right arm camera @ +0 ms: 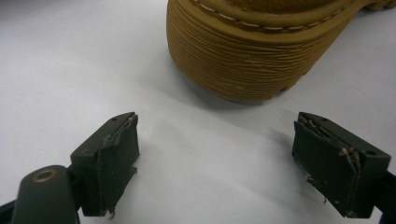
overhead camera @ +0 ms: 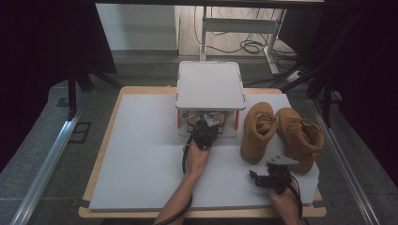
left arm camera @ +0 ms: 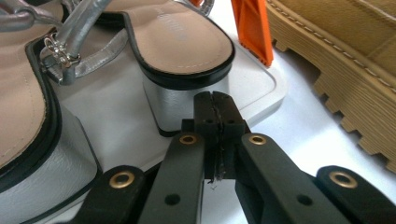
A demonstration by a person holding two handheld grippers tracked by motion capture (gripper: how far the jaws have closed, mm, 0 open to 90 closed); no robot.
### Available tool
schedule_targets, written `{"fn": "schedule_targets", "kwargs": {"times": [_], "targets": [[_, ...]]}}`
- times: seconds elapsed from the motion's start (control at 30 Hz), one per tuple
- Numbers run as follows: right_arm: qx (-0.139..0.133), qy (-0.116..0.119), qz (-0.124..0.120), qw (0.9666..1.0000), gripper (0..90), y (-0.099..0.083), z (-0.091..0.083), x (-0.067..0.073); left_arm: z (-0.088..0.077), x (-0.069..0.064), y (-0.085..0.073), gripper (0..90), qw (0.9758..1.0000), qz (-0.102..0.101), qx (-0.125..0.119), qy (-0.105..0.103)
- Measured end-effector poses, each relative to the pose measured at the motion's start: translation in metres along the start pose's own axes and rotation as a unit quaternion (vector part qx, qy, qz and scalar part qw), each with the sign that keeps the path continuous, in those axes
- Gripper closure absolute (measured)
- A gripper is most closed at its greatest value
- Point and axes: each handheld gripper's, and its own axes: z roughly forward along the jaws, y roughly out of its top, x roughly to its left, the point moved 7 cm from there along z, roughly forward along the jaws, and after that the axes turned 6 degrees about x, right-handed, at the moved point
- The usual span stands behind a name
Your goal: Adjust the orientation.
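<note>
In the high view, two tan boots [overhead camera: 281, 133] were seen standing beside a two-tier rack [overhead camera: 210, 86], its top shelf bare; stowing was judged barely begun. In the left gripper view, the left gripper [left arm camera: 215, 135] was pressed together, empty, before block-heeled sandals [left arm camera: 182, 51] on the lower shelf. In the right gripper view, the right gripper [right arm camera: 233, 161] was spread before a boot's toe.

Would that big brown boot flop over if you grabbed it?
Probably not. The boot has a thick ridged sole, so it likely stays stiff and feels heavy. Its wide flat bottom should resist tipping, and the ridges may grip the mat.
</note>
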Motion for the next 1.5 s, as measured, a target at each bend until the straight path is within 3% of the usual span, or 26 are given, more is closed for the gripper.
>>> {"fn": "schedule_targets", "kwargs": {"times": [0.6, 1.1, 1.5], "targets": [[0.0, 0.0, 0.0, 1.0, 14.8, 0.0, 0.0, 0.0, -0.021, -0.008, -0.006, 71.1, 0.9997, 0.019, 0.003, -0.017], [0.0, 0.0, 0.0, 1.0, 14.8, 0.0, 0.0, 0.0, -0.052, -0.007, -0.016, 42.1, 0.9986, 0.046, 0.022, -0.018], [0.001, 0.0, 0.001, 1.0, 14.8, 0.0, 0.0, 0.0, -0.077, 0.001, -0.035, 23.9, 0.9971, 0.05, 0.039, -0.042]]}}
